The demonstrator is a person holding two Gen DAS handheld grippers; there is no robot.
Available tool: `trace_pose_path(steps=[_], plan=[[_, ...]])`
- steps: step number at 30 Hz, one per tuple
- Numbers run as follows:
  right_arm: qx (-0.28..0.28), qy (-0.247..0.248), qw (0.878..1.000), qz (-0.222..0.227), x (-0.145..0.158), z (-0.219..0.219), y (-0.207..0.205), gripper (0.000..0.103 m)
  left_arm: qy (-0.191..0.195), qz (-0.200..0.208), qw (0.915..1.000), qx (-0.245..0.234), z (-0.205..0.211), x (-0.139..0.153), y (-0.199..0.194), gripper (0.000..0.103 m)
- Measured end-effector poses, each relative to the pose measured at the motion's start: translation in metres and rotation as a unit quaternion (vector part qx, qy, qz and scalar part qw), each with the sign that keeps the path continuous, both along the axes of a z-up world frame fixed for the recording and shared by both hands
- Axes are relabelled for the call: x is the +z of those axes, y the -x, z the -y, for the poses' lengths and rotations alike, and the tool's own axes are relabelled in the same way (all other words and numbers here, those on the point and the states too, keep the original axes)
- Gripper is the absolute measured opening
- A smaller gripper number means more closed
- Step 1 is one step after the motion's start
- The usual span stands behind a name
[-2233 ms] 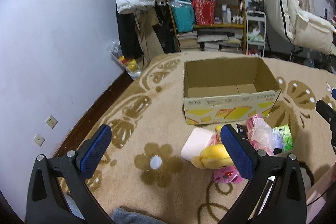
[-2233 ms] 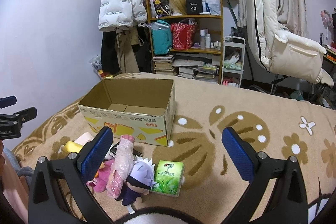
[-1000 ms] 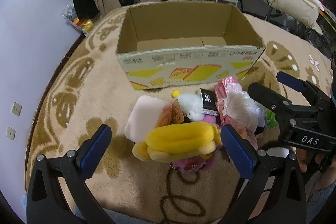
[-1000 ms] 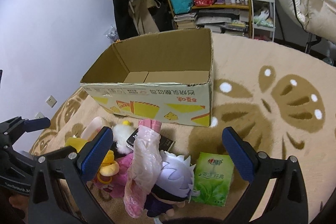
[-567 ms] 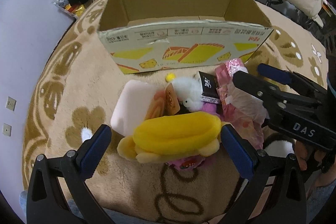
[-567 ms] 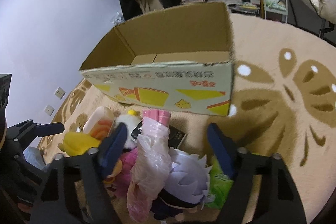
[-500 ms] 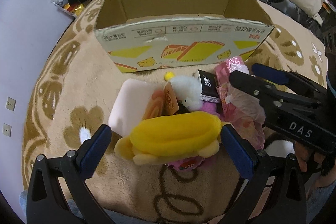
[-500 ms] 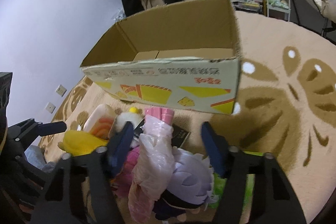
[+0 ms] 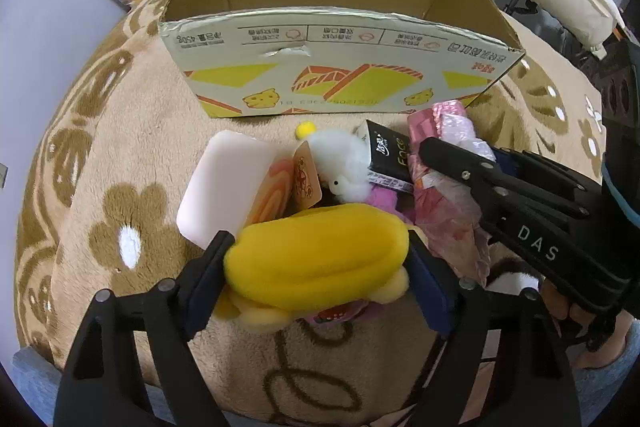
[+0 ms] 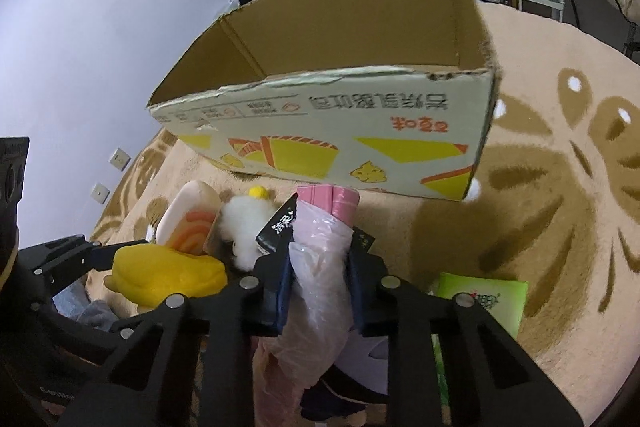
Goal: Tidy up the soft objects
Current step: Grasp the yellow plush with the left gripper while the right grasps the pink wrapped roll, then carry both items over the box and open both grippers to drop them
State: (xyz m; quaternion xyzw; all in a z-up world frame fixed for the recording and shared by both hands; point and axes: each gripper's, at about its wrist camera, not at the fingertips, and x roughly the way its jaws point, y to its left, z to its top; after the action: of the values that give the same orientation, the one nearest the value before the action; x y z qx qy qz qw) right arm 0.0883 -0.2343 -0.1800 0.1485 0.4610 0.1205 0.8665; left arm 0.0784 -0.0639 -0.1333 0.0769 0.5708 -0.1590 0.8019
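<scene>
Patterned beige blanket [image 9: 132,147], cardboard box [image 9: 340,83], toy pile [image 9: 320,187]

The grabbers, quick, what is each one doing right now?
Left gripper: just closed on the yellow plush toy.
Right gripper: just closed on the pink plastic-wrapped bundle.

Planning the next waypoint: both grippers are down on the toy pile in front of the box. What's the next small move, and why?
Probably lift both straight up, then carry toward the cardboard box. The left gripper, whose jaws have just been closing, squeezes the yellow plush; the right gripper, also just closed, pinches the pink plastic-wrapped bundle. The box stands open just behind the pile.
</scene>
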Motion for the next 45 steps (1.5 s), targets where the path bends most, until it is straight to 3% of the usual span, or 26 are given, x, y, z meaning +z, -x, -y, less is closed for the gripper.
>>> trace_pose_path(steps=[12, 24, 28, 34, 45], plan=[[-0.033, 0.022, 0.998, 0.051, 0.034, 0.008, 0.022, 0.022, -0.001, 0.034, 0.9994, 0.003, -0.002, 0.014, 0.007, 0.077], [-0.072, 0.037, 0.992, 0.094, 0.068, 0.021, 0.044, 0.020, 0.011, 0.105, 0.9942, 0.022, -0.012, 0.044, 0.018, 0.077], [-0.080, 0.042, 0.989, 0.116, 0.083, 0.022, 0.050, 0.019, 0.010, 0.142, 0.9893, 0.032, -0.017, 0.057, 0.022, 0.077], [-0.090, 0.036, 0.985, 0.145, 0.108, 0.027, 0.052, 0.019, 0.011, 0.166, 0.9853, 0.038, -0.024, 0.073, 0.016, 0.077], [-0.079, 0.062, 0.975, 0.196, 0.147, 0.022, 0.042, 0.019, 0.008, 0.269, 0.9623, 0.040, -0.023, 0.116, -0.004, 0.077]])
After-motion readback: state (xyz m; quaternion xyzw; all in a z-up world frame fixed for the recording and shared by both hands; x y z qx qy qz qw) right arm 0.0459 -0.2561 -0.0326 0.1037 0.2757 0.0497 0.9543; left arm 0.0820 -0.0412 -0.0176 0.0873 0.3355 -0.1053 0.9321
